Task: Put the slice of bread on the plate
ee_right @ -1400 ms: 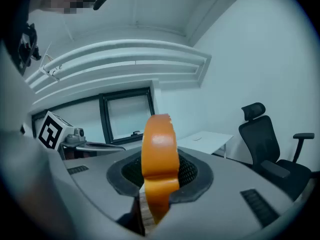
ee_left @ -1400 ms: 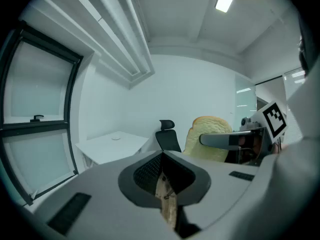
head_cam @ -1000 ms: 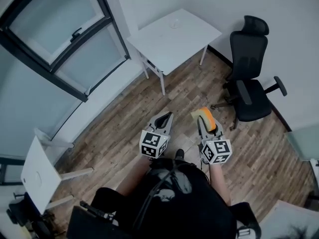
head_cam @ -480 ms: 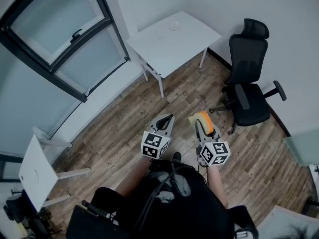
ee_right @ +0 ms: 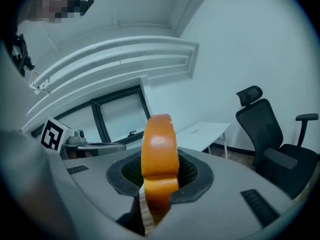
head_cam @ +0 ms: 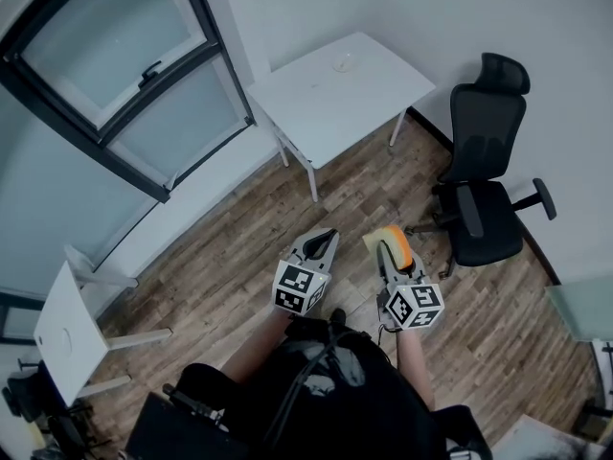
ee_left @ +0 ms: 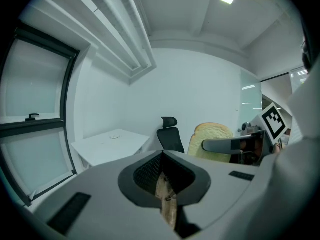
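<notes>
A slice of bread [head_cam: 393,241] with an orange-brown crust stands on edge between the jaws of my right gripper [head_cam: 388,248], which is shut on it. The right gripper view shows the crust [ee_right: 159,154] edge-on, rising above the jaws. My left gripper [head_cam: 329,239] hangs beside it, its jaws closed to a point with nothing in them, as its own view [ee_left: 163,156] confirms. From that view the bread [ee_left: 212,134] appears at the right. A small plate [head_cam: 343,62] lies on the far white table [head_cam: 316,94], well ahead of both grippers.
A black office chair [head_cam: 484,171] stands right of the table. A large dark-framed window [head_cam: 115,65] fills the left wall. A second white table [head_cam: 67,329] is at the lower left. Wooden floor [head_cam: 239,247] lies between me and the plate's table.
Both grippers have drifted a little right and down in the head view, the bread still held. The table and chair have shifted slightly right in the picture.
</notes>
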Action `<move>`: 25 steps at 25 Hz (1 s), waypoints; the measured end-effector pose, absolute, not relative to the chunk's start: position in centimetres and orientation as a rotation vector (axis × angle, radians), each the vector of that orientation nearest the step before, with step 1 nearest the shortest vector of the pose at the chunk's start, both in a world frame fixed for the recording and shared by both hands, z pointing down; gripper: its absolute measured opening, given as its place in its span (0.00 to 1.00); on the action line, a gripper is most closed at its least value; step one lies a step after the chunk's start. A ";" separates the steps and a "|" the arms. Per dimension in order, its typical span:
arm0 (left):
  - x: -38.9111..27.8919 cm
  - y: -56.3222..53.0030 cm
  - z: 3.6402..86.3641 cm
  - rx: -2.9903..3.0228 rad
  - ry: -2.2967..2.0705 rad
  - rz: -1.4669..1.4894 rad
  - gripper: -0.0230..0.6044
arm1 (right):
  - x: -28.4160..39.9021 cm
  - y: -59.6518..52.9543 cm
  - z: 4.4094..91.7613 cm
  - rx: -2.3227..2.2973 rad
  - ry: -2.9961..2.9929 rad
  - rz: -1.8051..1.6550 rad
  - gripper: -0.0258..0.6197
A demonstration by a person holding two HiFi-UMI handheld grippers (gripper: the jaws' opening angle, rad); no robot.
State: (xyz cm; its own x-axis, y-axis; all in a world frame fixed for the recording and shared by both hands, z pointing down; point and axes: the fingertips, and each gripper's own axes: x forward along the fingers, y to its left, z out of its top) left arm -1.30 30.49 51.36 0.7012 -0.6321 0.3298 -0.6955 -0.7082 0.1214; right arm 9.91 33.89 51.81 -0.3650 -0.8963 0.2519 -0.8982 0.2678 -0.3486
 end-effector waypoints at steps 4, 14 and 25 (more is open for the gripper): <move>-1.3 24.7 51.5 2.705 -1.036 0.374 0.05 | 9.6 28.4 52.1 1.782 -2.478 0.695 0.20; -3.1 11.3 52.3 2.704 -0.943 0.411 0.05 | 7.3 14.9 52.1 1.761 -2.456 0.683 0.20; -0.1 0.0 54.3 2.644 -0.960 0.420 0.05 | 10.0 3.8 53.2 1.709 -2.442 0.716 0.20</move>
